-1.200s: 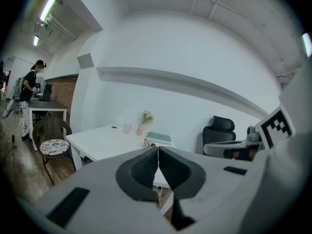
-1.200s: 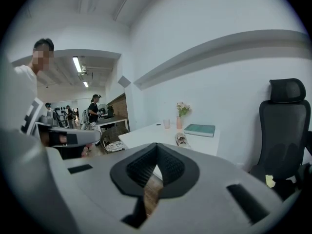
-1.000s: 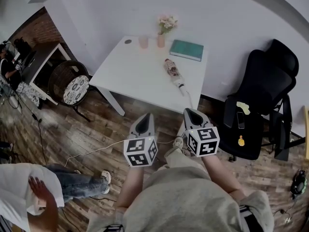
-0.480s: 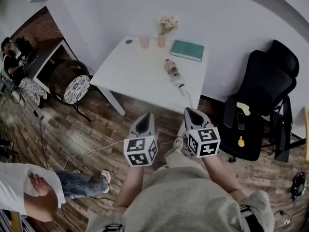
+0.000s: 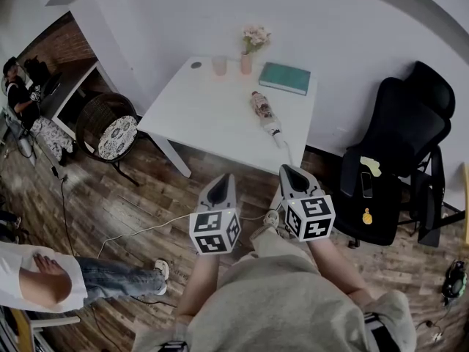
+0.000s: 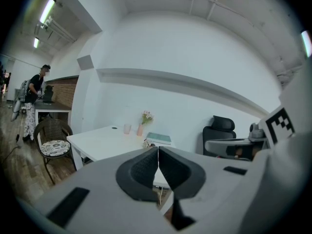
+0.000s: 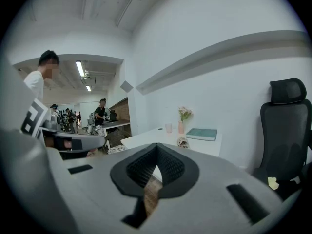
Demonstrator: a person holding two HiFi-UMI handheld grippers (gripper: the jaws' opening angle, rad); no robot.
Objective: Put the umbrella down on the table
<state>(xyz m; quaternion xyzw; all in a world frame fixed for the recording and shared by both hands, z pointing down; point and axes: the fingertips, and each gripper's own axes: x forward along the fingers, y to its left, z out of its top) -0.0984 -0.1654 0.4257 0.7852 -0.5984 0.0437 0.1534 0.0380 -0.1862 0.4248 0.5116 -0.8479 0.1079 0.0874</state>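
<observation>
A folded patterned umbrella (image 5: 264, 113) lies on the white table (image 5: 196, 114), its pale handle pointing toward the near right edge. It also shows small in the left gripper view (image 6: 146, 143) and the right gripper view (image 7: 183, 142). My left gripper (image 5: 221, 176) and right gripper (image 5: 288, 169) hover side by side over the wooden floor, short of the table. Both point toward the table. Both are shut, their dark pads meeting with nothing between them (image 6: 158, 151) (image 7: 156, 148).
At the table's far edge stand a teal book (image 5: 283, 76), a vase of flowers (image 5: 249, 46) and a pink cup (image 5: 219, 65). A black office chair (image 5: 396, 145) is at the right and a wicker chair (image 5: 110, 127) at the left. A bystander (image 5: 44, 284) stands lower left.
The bystander at the lower left has drawn back toward the frame's edge. Both grippers and the umbrella have kept still.
</observation>
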